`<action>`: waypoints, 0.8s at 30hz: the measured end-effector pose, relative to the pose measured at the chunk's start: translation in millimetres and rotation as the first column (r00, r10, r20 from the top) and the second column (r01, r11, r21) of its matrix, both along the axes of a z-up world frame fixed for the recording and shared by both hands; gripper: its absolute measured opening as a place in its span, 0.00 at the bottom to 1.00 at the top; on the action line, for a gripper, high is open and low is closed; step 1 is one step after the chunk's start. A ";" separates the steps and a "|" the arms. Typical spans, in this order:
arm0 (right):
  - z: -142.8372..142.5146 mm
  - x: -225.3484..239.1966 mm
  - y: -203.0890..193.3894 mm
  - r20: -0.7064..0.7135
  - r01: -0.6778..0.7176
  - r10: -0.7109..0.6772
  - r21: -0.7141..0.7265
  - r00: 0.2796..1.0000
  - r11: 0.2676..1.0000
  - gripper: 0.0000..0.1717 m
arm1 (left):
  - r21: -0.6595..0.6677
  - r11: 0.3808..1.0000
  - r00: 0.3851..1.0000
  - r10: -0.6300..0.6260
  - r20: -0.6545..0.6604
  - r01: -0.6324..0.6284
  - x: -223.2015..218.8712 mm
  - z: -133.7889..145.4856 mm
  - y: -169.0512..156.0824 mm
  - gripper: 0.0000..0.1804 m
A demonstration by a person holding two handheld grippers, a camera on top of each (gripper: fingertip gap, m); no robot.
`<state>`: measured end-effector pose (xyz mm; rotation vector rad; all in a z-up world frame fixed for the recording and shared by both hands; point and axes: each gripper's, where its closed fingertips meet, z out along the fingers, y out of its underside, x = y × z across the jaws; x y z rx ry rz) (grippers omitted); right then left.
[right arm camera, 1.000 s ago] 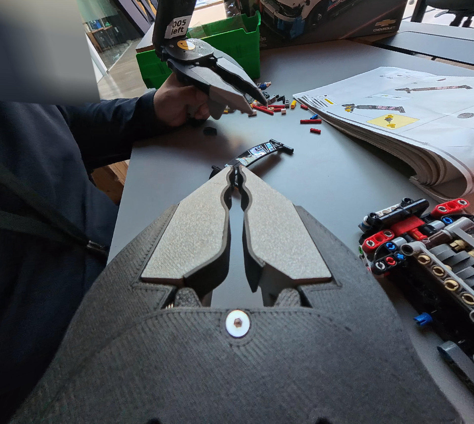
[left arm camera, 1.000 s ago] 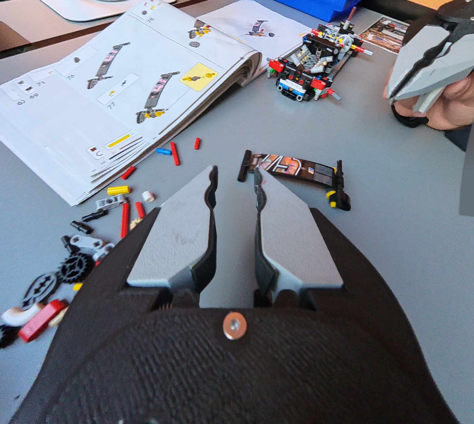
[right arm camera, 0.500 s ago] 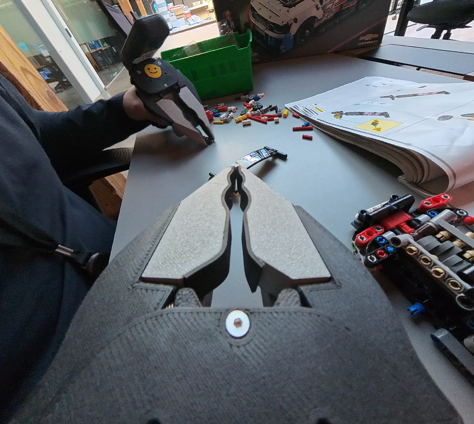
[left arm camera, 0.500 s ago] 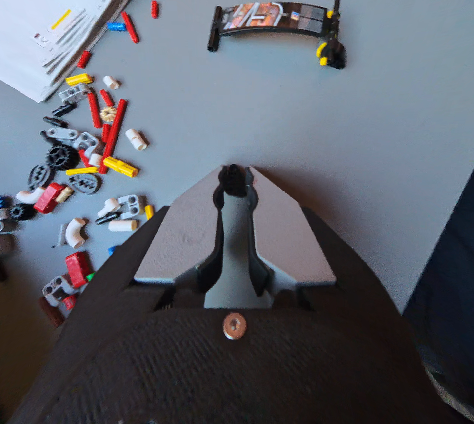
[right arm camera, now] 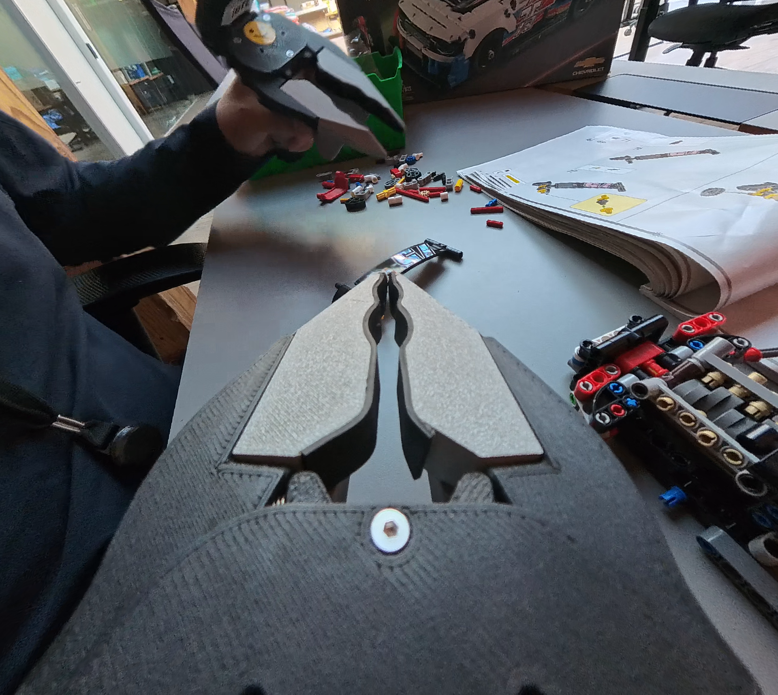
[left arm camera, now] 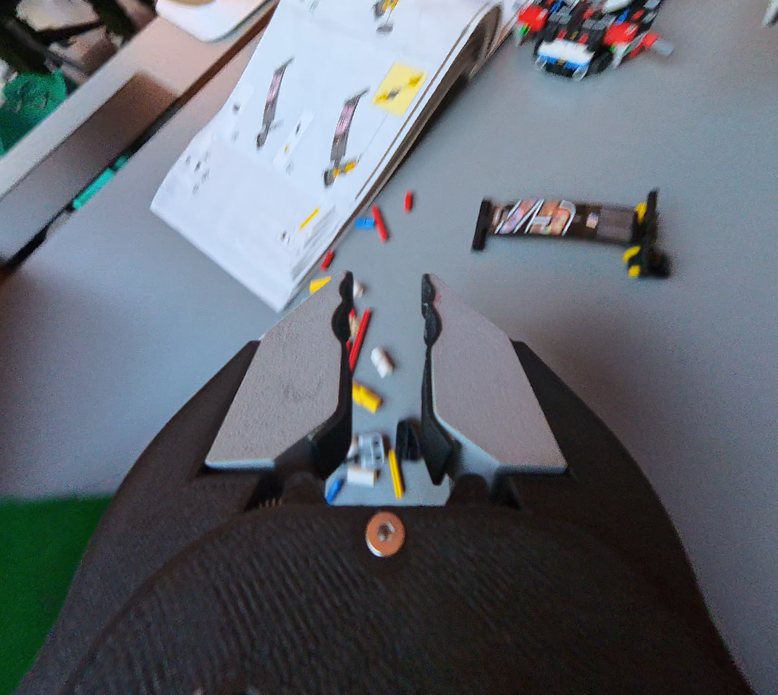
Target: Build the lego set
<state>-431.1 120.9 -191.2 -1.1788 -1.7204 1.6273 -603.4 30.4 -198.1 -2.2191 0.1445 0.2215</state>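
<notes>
My left gripper [left arm camera: 386,279] is open, and nothing sits between its fingertips. It hovers over a scatter of small loose building pieces [left arm camera: 370,380] on the grey table [left arm camera: 589,338]. This view is blurred. A small black piece [left arm camera: 406,439] shows low between the fingers, near the right finger's base. In the right wrist view the left gripper [right arm camera: 389,140] is raised above the loose pieces [right arm camera: 395,186], in front of the green bin [right arm camera: 381,77]. My right gripper [right arm camera: 387,275] is shut with nothing in its grasp. Its tips are just short of a black curved panel with stickers [right arm camera: 414,254], which also shows in the left wrist view [left arm camera: 560,220].
An open instruction booklet [left arm camera: 320,106] [right arm camera: 631,203] lies beyond the pieces. A part-built black and red car chassis [left arm camera: 589,14] [right arm camera: 673,388] stands by it, close to my right gripper. A large set box [right arm camera: 484,1] stands at the back. A person's dark sleeve [right arm camera: 105,191] is on the left. The grippers' ends are close to 20 cm from one another.
Half a second ago my left pads were shut on a small black piece near the table. Now they are apart, the piece is gone from the tips, and the gripper has risen toward the pile. The right gripper stayed shut and still.
</notes>
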 end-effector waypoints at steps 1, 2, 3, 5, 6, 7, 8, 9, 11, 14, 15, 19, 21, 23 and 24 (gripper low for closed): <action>-0.2 -0.3 -0.3 0.002 -0.004 0.004 0.000 1.000 1.000 0.00 | 0.008 0.999 0.999 -0.041 0.005 0.041 6.0 5.3 15.6 0.17; -0.3 -0.8 -0.3 0.001 -0.005 0.005 0.002 1.000 1.000 0.00 | 0.018 0.996 0.997 -0.083 0.009 0.083 12.5 9.5 31.7 0.18; -0.2 -1.1 -0.1 -0.001 -0.005 0.005 0.005 1.000 1.000 0.00 | 0.032 0.992 0.993 -0.121 0.008 0.121 18.0 12.3 46.9 0.18; 0.8 -0.3 -0.5 -0.014 -0.006 0.006 0.014 1.000 1.000 0.00 | 0.068 0.984 0.987 -0.162 -0.007 0.162 24.1 13.6 71.0 0.18; 1.9 0.5 -0.6 -0.025 -0.003 0.004 0.020 1.000 1.000 0.00 | 0.087 0.980 0.984 -0.178 -0.011 0.178 27.5 12.1 79.2 0.18; 3.2 1.6 -1.0 -0.038 -0.003 0.004 0.027 0.999 1.000 0.00 | 0.109 0.975 0.981 -0.192 -0.011 0.192 31.2 9.7 84.7 0.18; 3.9 2.2 -0.9 -0.050 0.000 0.002 0.036 0.999 0.999 0.01 | 0.131 0.970 0.979 -0.204 -0.007 0.203 34.8 6.4 87.3 0.18; 4.5 2.3 -1.0 -0.061 0.002 0.001 0.048 0.998 0.999 0.01 | 0.132 0.966 0.975 -0.224 0.005 0.222 39.7 1.2 86.6 0.18; 5.0 0.2 -2.3 -0.077 -0.008 0.013 0.070 0.997 0.998 0.02 | 0.092 0.963 0.967 -0.255 -0.009 0.255 44.0 -8.5 79.8 0.18; 2.6 -9.5 -6.6 -0.072 -0.048 0.055 0.096 0.996 0.994 0.05 | 0.080 0.962 0.963 -0.266 0.038 0.263 48.4 -15.1 73.4 0.16; 0.6 -13.5 -9.2 -0.064 -0.070 0.078 0.111 0.995 0.991 0.05 | 0.069 0.961 0.958 -0.274 0.083 0.269 53.4 -16.8 72.2 0.17; -13.0 -30.8 -21.0 -0.011 -0.187 0.194 0.216 0.981 0.958 0.08 | 0.042 0.958 0.957 -0.284 0.063 0.282 57.4 -15.3 67.1 0.17; -19.6 -36.1 -29.1 0.022 -0.267 0.270 0.249 0.963 0.931 0.11 | 0.024 0.960 0.959 -0.281 0.041 0.280 56.2 -14.5 64.4 0.16; -28.8 -35.0 -38.6 0.093 -0.369 0.357 0.248 0.930 0.896 0.13 | 0.023 0.961 0.960 -0.277 0.031 0.277 55.4 -13.6 63.6 0.16; -33.2 -32.3 -42.8 0.131 -0.417 0.397 0.240 0.908 0.876 0.15 | 0.023 0.961 0.960 -0.278 0.032 0.277 55.9 -13.9 63.7 0.16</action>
